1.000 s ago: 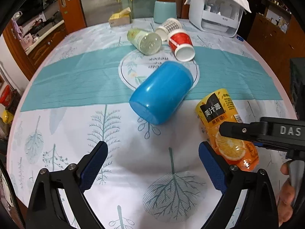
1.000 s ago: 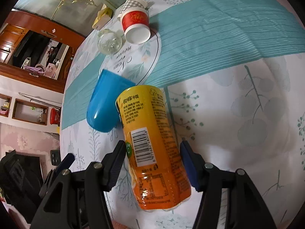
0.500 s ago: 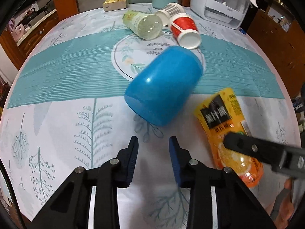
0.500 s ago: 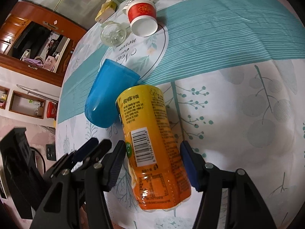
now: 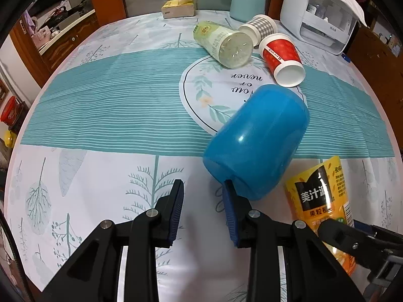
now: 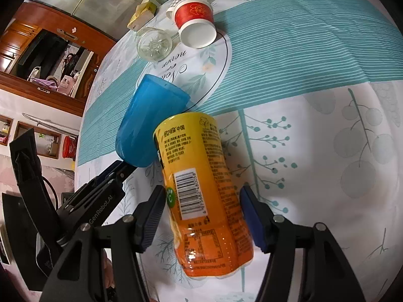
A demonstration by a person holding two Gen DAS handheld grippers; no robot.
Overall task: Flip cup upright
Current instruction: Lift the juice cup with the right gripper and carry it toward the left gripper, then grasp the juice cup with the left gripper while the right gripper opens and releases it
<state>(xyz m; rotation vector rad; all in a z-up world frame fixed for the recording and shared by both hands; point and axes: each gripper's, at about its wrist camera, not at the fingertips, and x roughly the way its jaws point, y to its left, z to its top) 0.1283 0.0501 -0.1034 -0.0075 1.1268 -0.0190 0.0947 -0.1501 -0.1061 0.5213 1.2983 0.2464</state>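
Observation:
A blue plastic cup [image 5: 257, 141] lies on its side on the tablecloth, closed bottom toward me; it also shows in the right wrist view [image 6: 148, 123]. My left gripper [image 5: 202, 214] is partly open and empty, its right fingertip [image 5: 228, 193] touching the cup's bottom edge. My right gripper [image 6: 201, 216] is open with its jaws on either side of an orange juice bottle [image 6: 201, 191] lying on the table, pads not pressing it. A red paper cup [image 5: 282, 60] and a checked paper cup [image 5: 259, 27] lie on their sides farther back.
A clear bottle [image 5: 224, 42] lies beside the paper cups. A white appliance [image 5: 325, 17], a pale blue canister [image 5: 248, 3] and a tissue box [image 5: 178, 7] stand at the table's far edge. The orange bottle [image 5: 322, 201] touches the blue cup's right side.
My left gripper narrowed from wide open, then moved forward and right until its right finger reached the blue cup's bottom. The right gripper stayed around the orange bottle.

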